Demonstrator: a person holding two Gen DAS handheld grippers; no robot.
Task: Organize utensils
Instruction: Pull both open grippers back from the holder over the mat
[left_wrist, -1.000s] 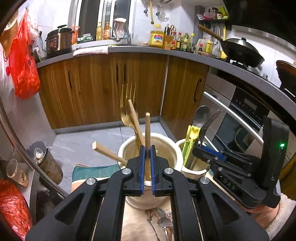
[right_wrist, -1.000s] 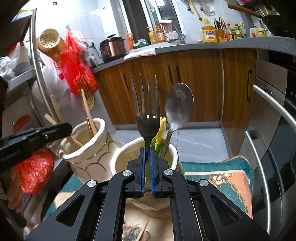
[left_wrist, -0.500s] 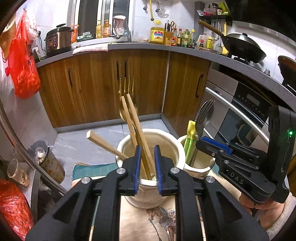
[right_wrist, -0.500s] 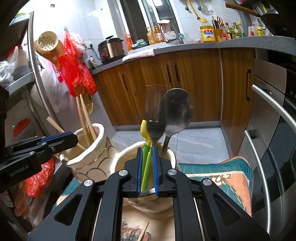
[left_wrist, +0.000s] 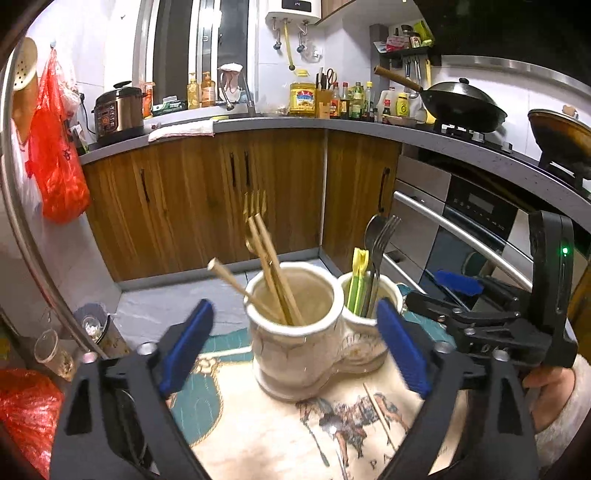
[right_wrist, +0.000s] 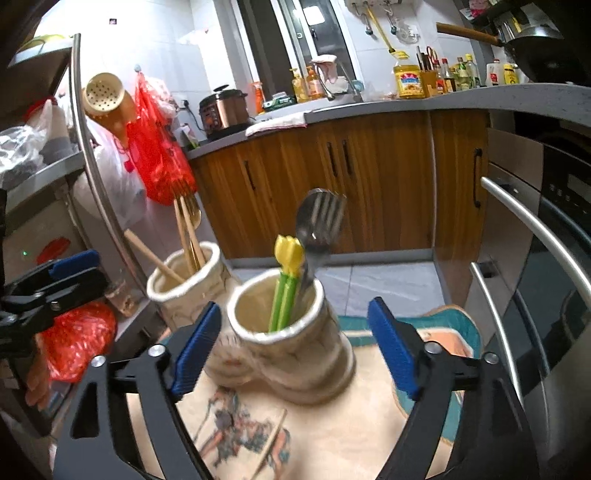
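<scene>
Both claws you hold, left claw (left_wrist: 295, 343) and right claw (right_wrist: 293, 343), have just been opening and grasp nothing. Wooden chopsticks (left_wrist: 275, 269) lean in the left ceramic holder (left_wrist: 295, 332); the steel fork (right_wrist: 325, 225) stands in the right ceramic holder (right_wrist: 291, 347).

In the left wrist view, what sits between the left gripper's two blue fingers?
The left holder with wooden chopsticks and a gold fork stands between the fingers, untouched. The left gripper is open.

Home kitchen: wok (left_wrist: 466, 105), oven (left_wrist: 476, 221), cabinets (left_wrist: 207, 192).
</scene>
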